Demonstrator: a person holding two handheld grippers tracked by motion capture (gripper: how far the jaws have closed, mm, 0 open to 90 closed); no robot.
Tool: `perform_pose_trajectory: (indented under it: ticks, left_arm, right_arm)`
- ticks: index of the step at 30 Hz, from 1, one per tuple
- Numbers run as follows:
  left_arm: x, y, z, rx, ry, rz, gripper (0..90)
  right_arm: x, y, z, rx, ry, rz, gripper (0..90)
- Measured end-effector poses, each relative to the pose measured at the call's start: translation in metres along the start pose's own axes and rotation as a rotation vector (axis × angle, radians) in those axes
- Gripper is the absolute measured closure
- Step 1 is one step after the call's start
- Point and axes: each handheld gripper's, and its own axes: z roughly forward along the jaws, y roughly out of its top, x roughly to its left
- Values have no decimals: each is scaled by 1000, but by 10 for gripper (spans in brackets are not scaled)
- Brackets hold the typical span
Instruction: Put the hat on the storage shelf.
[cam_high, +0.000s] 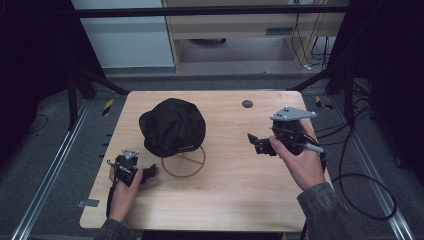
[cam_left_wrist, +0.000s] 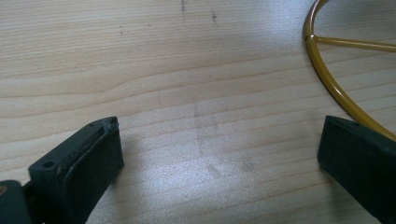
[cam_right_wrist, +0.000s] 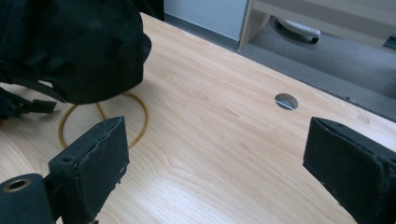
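**Desk inspection: both grippers empty, cap on wire stand**

At the centre of the high view stands a light wooden desk (cam_high: 225, 190). Left of centre, toward the upper part of the frame, a black cap (cam_high: 172, 126) sits on a yellow wire stand (cam_high: 184, 162), whose ring base lies flat on the desk surface just below the cap. A small round grey grommet (cam_high: 247, 104) is set into the desk near its far edge, right of the cap.

The left gripper (cam_high: 149, 172) is at the lower left of the frame, held low over the desk by the left hand (cam_high: 125, 187), just beside the ring's left edge. In the left gripper view its fingers (cam_left_wrist: 88, 163) stand wide apart with bare wood between them; the ring's rim passes close by the right-hand finger, and contact cannot be confirmed.

The right gripper (cam_high: 252, 140) is at the right of the frame, held by the right hand (cam_high: 300, 162), well apart from the cap. In the right gripper view its fingers (cam_right_wrist: 100, 163) are spread wide and hold nothing; cap and ring lie at the upper left, the grommet toward the upper right.
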Motion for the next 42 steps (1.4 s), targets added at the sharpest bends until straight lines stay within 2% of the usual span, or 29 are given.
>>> perform_pose_trajectory:
  ticks: [8,9,21,42]
  left_arm:
    - [0,0,0,0,0,0,0]
    - [0,0,0,0,0,0,0]
    - [0,0,0,0,0,0,0]
    - [0,0,0,-1,0,-2,0]
  right_arm:
    - [-5,-23,7,21,-13,16,81]
    - [-5,-29,9,21,-8,31,80]
    - [-6,-64,26,65,8,68,80]
    - [6,-114,56,152,35,103,81]
